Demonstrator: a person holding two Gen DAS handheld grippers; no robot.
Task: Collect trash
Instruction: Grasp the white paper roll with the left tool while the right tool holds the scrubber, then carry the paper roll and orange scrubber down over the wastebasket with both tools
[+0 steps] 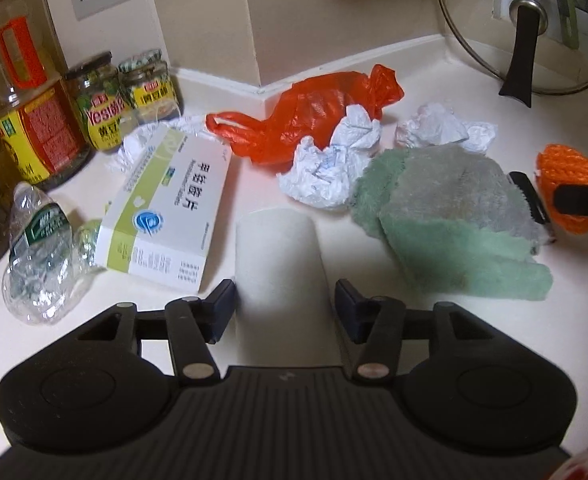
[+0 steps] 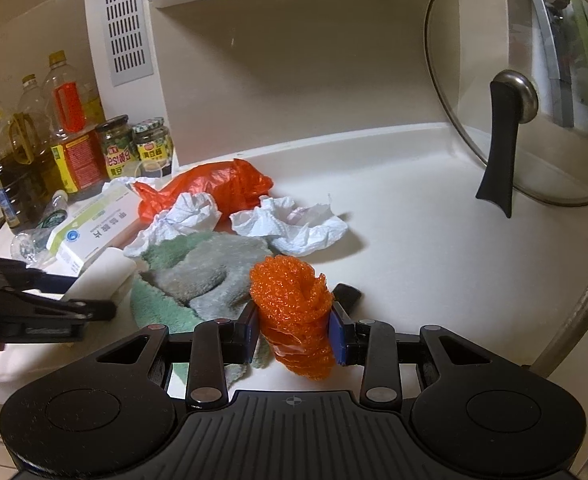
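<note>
The right claw [image 2: 292,326] is clenched on the orange mesh scrubber [image 2: 290,308]. The left claw [image 1: 284,312] straddles a white paper roll [image 1: 280,264] lying on the surface [image 1: 434,320], the left pad touching and the right just clear. A green cloth [image 1: 446,216] lies at two o'clock from the roll.

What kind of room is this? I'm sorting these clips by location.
Most likely a home kitchen counter: cooking oil bottles and sauce jars stand by the wall, and a glass pan lid leans in the corner.
</note>
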